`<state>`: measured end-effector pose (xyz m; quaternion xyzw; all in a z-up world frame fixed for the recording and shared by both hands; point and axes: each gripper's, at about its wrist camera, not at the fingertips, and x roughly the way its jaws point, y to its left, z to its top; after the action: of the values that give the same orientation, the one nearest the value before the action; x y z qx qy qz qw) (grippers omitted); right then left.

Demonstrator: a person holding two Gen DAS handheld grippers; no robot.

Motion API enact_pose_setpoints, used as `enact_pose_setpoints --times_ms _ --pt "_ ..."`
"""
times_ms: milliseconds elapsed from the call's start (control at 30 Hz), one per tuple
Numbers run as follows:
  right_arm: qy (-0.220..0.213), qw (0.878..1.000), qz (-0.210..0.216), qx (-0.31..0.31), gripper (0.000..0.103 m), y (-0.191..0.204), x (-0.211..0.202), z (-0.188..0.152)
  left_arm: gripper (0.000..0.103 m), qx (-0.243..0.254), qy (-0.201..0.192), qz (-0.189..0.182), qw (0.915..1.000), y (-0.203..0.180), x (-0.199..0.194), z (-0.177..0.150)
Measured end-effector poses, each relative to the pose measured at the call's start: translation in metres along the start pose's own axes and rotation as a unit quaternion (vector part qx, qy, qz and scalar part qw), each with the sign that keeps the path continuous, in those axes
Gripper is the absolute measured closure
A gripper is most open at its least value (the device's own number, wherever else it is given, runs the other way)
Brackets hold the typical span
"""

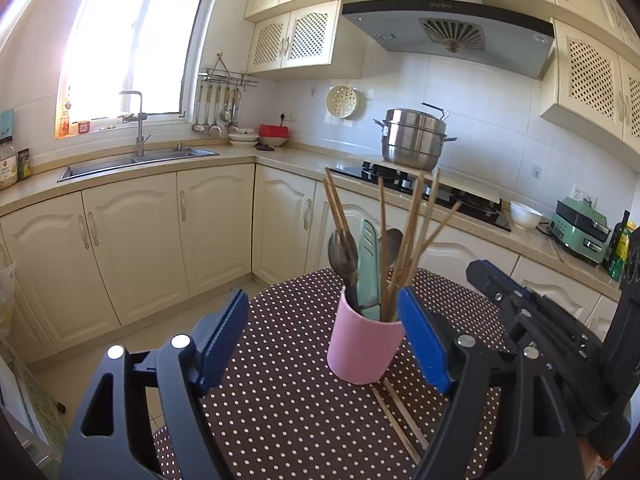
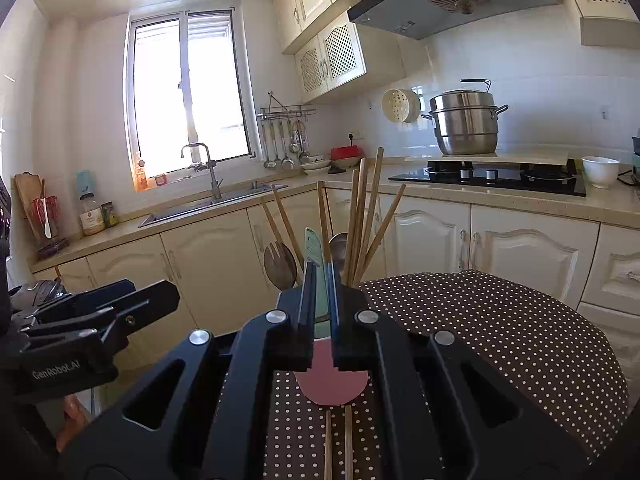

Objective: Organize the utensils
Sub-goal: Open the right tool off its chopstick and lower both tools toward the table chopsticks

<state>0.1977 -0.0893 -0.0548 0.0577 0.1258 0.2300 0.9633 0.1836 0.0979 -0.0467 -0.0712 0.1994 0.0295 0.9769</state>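
Note:
A pink cup [image 1: 364, 348] stands on the brown polka-dot table [image 1: 280, 400]. It holds several wooden chopsticks [image 1: 404, 236], a dark spork [image 1: 343, 250], a pale green utensil [image 1: 369, 268] and a spoon. My left gripper [image 1: 323, 296] is open wide around the cup, with its right pad [image 1: 420, 336] beside the cup's wall and the left pad well clear. Two chopsticks [image 1: 400, 416] lie flat on the table in front of the cup. My right gripper [image 2: 320, 272] is shut and empty, just short of the cup [image 2: 332, 380], and is seen to the cup's right in the left wrist view [image 1: 486, 274].
Cream cabinets and a counter wrap around behind the table. The counter has a sink [image 1: 136, 162] at the left. A black hob with a steel pot [image 1: 412, 140] and a white bowl [image 1: 524, 214] sit at the right. The table edge [image 2: 560, 320] curves away at the right.

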Motion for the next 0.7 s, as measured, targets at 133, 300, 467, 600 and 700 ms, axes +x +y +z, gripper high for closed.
enact_pose_setpoints --times_ms 133,300,467,600,700 --pt "0.014 1.000 -0.010 -0.004 0.096 -0.005 -0.018 -0.005 0.025 0.009 0.025 -0.015 0.9995 -0.014 -0.003 -0.010" --pt "0.052 0.998 -0.031 -0.011 0.082 -0.014 -0.032 -0.020 0.025 0.014 0.079 -0.029 0.9964 -0.028 0.005 -0.026" --pt "0.084 0.996 -0.042 0.004 0.069 -0.031 -0.043 -0.039 0.025 0.021 0.173 -0.025 0.9844 -0.042 0.030 -0.051" --pt "0.116 0.992 -0.049 0.022 0.053 -0.047 -0.044 -0.052 0.025 0.017 0.277 -0.030 0.9603 -0.049 0.060 -0.072" --pt "0.142 0.988 -0.054 0.029 0.053 -0.056 -0.042 -0.062 0.025 0.014 0.310 -0.029 0.9503 -0.054 0.073 -0.085"
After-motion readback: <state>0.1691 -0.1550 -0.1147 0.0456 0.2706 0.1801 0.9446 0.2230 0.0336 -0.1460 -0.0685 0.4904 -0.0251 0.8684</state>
